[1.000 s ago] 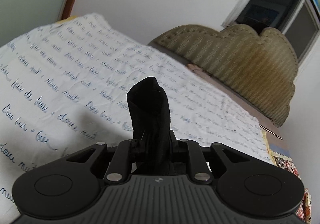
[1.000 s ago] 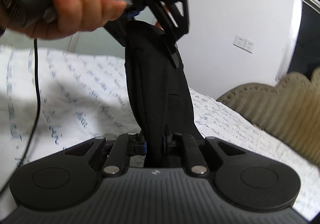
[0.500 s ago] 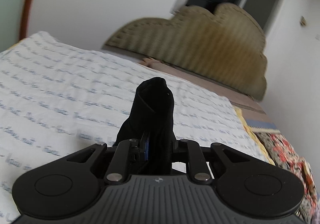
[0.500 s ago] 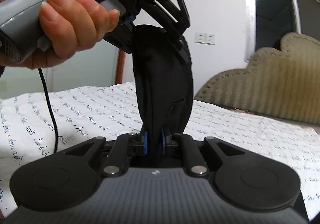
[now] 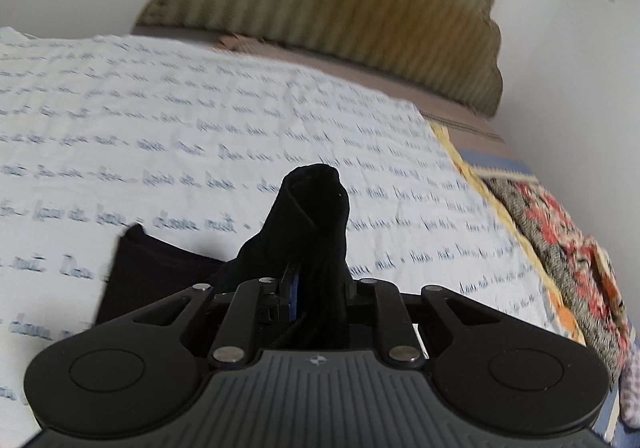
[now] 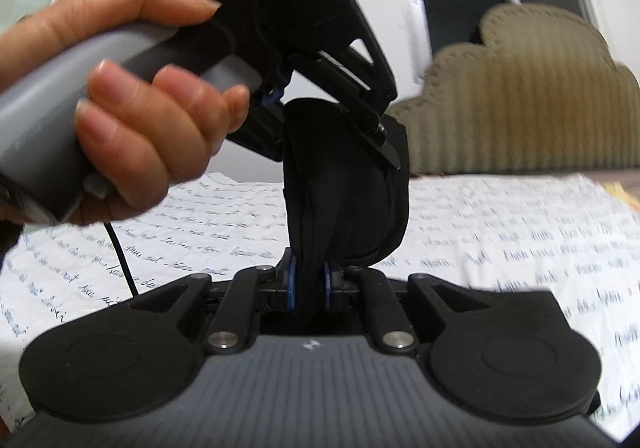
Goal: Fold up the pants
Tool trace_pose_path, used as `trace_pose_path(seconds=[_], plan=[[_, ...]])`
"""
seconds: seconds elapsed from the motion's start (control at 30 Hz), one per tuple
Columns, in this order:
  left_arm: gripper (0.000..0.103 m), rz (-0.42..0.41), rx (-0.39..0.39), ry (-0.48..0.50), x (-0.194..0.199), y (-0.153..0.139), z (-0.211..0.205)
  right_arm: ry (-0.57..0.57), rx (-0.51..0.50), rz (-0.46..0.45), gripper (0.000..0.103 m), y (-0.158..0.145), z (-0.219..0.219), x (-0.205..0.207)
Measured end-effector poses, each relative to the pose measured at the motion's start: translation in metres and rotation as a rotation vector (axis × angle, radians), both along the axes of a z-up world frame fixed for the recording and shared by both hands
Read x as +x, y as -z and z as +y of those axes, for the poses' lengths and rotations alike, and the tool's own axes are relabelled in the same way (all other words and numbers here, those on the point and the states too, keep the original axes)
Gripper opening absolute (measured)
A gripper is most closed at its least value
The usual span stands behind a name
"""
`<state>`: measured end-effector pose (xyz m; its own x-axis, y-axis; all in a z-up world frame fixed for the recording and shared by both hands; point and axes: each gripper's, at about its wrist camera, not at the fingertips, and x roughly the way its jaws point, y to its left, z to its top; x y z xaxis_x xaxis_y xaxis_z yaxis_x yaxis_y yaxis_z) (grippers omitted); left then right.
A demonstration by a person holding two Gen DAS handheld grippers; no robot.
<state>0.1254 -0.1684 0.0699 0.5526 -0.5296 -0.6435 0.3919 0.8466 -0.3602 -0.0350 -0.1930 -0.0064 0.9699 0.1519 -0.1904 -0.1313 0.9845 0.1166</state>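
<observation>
The black pants (image 5: 316, 216) are bunched up between the fingers of my left gripper (image 5: 316, 288), which is shut on them; a flat part of the pants (image 5: 152, 264) lies on the bed to the left. My right gripper (image 6: 310, 284) is shut on the same pants (image 6: 344, 208), which stretch up to the left gripper (image 6: 320, 60) held in a hand just ahead. Both grippers hold the cloth above the white script-printed bedspread (image 5: 200, 120).
An olive padded headboard (image 5: 360, 8) stands at the far end of the bed against white walls. A floral cloth (image 5: 568, 248) lies along the bed's right edge. The left gripper's cable (image 6: 120, 256) hangs down over the bedspread.
Both grippers have swung right toward the headboard and lower toward the bed. A flat part of the pants now shows on the bedspread in the left wrist view.
</observation>
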Motion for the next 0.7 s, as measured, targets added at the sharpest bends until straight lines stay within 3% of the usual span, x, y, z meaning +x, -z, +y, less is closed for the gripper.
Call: trace_pose_path(seconds=[0.53, 0.63, 0.7], plan=[[0.017, 0.061, 0.076, 0.206, -0.002, 0.054, -0.103, 0.149, 0.279, 0.089, 0.012, 0.031, -0.086, -0.018], [0.017, 0.087, 0.052, 0.253, -0.002, 0.059, -0.111, 0.164, 0.364, 0.111, 0.012, 0.04, -0.099, -0.019], [0.017, 0.125, -0.013, 0.303, 0.0, 0.059, -0.114, 0.175, 0.416, 0.123, 0.012, 0.047, -0.107, -0.019]])
